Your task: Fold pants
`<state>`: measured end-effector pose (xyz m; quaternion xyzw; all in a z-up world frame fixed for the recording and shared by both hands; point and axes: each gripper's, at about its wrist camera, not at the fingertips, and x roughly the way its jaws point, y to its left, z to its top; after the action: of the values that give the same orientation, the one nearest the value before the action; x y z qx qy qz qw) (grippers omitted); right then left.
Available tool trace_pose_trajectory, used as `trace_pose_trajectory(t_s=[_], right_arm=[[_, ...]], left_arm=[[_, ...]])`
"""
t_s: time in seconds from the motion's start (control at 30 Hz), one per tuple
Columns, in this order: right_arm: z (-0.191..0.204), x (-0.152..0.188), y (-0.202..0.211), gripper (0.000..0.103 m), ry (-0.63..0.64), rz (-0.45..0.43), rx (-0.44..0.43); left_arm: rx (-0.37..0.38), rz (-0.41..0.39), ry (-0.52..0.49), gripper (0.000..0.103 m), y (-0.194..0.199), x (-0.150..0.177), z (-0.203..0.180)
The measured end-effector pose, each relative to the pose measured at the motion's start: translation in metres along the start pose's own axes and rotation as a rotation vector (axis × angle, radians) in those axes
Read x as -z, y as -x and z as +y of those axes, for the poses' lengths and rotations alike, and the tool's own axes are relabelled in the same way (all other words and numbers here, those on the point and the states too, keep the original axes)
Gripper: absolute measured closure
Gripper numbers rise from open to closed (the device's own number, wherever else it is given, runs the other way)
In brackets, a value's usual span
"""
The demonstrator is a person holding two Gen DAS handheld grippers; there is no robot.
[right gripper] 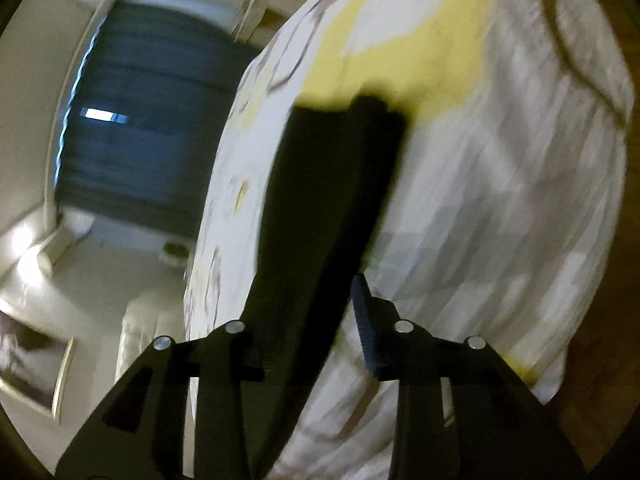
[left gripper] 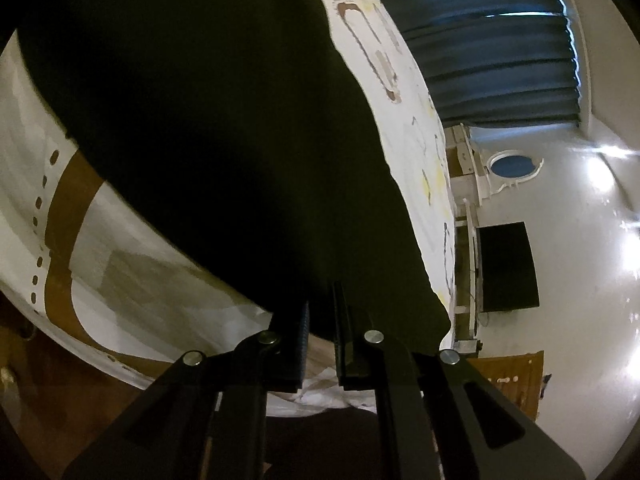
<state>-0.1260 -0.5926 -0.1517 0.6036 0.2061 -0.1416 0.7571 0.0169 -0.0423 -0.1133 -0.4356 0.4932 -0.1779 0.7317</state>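
A dim bedroom with blue curtains (left gripper: 492,40) and pale walls frames a bed spread with a white sheet (left gripper: 132,248) printed in brown and yellow shapes. In the left wrist view, black pants (left gripper: 208,128) lie as a broad dark mass across the sheet, their edge curving toward the camera; the left gripper (left gripper: 320,320) has its jaws narrowed on the near edge of the fabric, pinching it. A dark screen (left gripper: 508,268) hangs on the far wall. In the right wrist view, blurred by motion, a long band of the same black cloth runs from the sheet down between the fingers of the right gripper (right gripper: 320,312), which stand apart; whether they press the cloth cannot be told.
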Motion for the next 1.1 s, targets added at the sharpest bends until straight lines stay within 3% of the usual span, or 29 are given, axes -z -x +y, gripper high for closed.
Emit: trace_pose_trajectory(t_s=[0.17, 0.2, 0.23, 0.3, 0.47, 0.6, 0.87, 1.1], right_arm=[[-0.013, -0.029, -0.003, 0.066, -0.016, -0.016, -0.001], [-0.014, -0.033, -0.005, 0.071, 0.001, -0.015, 0.007], [-0.015, -0.037, -0.004, 0.097, 0.025, -0.021, 0.025], [-0.011, -0.037, -0.006, 0.096, 0.041, -0.047, 0.060], [-0.020, -0.021, -0.003, 0.096, -0.037, -0.090, 0.020], [-0.036, -0.014, 0.005, 0.074, -0.157, -0.087, -0.073], [-0.026, -0.011, -0.004, 0.034, -0.149, -0.087, -0.115], [-0.030, -0.018, -0.006, 0.029, -0.132, -0.082, -0.141]], left_arm=[[-0.020, -0.002, -0.006, 0.094, -0.002, 0.003, -0.006], [-0.020, -0.001, -0.006, 0.094, -0.001, 0.004, -0.006], [-0.024, -0.001, -0.009, 0.094, -0.006, 0.005, -0.013], [-0.032, 0.008, -0.018, 0.094, -0.006, 0.007, -0.015], [-0.057, 0.069, 0.031, 0.094, -0.013, 0.011, -0.003], [-0.059, 0.057, 0.065, 0.094, -0.006, 0.009, 0.005], [-0.042, -0.094, 0.092, 0.093, 0.035, 0.001, 0.013], [-0.043, -0.173, 0.181, 0.091, 0.054, -0.013, 0.034]])
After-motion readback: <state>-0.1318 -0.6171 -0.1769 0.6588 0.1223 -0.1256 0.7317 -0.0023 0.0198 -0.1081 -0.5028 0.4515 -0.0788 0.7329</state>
